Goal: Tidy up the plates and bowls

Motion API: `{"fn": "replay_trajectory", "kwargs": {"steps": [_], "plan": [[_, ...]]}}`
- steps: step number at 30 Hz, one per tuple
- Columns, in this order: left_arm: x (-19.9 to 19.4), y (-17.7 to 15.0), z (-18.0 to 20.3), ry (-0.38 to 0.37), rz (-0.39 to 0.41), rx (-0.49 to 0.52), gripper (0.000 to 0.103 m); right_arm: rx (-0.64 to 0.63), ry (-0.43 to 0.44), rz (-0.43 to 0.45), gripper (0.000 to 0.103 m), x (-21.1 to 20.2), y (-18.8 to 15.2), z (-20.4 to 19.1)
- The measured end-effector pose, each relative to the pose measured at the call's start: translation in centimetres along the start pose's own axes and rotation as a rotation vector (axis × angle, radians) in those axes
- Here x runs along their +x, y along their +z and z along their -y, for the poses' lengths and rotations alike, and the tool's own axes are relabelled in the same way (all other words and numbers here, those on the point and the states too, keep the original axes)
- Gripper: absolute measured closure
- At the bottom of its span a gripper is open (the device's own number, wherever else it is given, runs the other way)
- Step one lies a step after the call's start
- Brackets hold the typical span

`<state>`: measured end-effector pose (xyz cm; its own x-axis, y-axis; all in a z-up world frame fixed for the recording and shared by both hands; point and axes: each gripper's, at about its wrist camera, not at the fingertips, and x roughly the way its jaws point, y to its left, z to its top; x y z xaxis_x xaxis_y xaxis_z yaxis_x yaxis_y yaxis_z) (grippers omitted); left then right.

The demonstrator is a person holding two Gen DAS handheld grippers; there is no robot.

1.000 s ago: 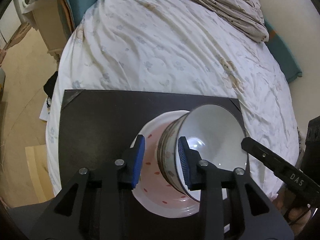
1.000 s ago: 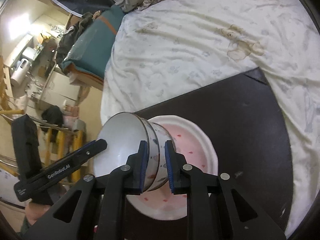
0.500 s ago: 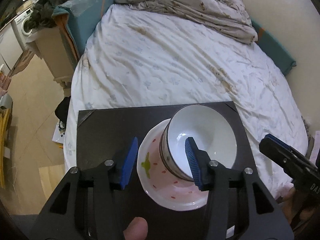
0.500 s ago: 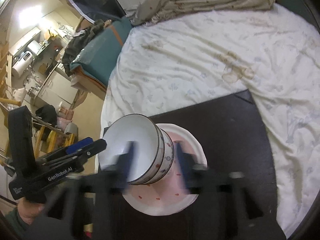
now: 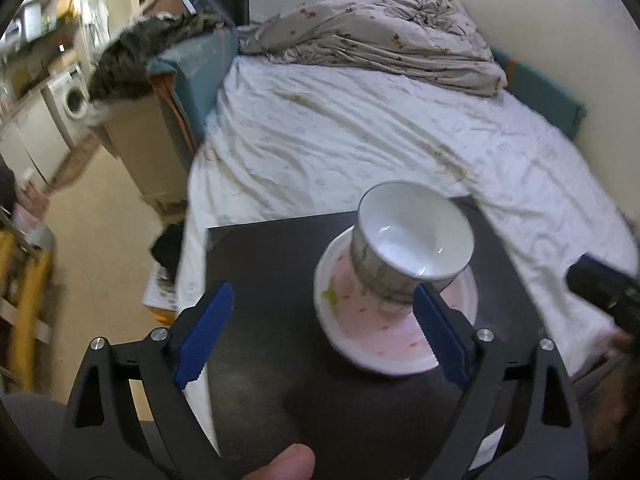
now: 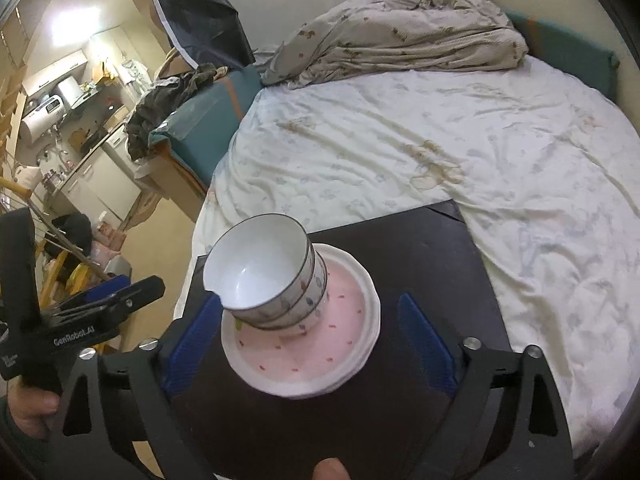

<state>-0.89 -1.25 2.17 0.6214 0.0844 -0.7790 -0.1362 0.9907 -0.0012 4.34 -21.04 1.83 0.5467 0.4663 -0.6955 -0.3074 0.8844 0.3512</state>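
Stacked bowls (image 6: 266, 276) sit on pink plates (image 6: 320, 344), centre frame, on the dark desk (image 6: 420, 248) laid over the bed (image 6: 440, 152). Ceramic, so probably stiff, slick and chip-prone; best pinched at the rim wall. Left gripper (image 5: 320, 332) and right gripper (image 6: 308, 344) both angle down, jaws opening, released, nothing pressed between the pads.

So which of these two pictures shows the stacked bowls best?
The right wrist view: the bowls appear sharp, two nested rims and the spotted sides visible, standing on the pink plate. The left wrist view shows them blurred, so the separate rims are hard to tell.
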Motion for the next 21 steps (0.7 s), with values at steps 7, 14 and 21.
{"fn": "replay_trajectory", "kwargs": {"steps": [7,14,21], "plan": [[-1.7,-2.4,-0.7,-0.050,0.004,-0.055,0.000,-0.046,-0.048,0.060,0.000,-3.0,-2.8,-1.8],[-1.9,-3.0,-1.1,-0.003,0.023,-0.085,0.000,-0.022,-0.047,0.053,0.000,-2.7,-4.8,-1.1],[-0.5,-3.6,-0.5,0.002,0.003,-0.096,0.000,-0.032,-0.131,0.034,0.000,-0.7,-5.8,-0.7]]}}
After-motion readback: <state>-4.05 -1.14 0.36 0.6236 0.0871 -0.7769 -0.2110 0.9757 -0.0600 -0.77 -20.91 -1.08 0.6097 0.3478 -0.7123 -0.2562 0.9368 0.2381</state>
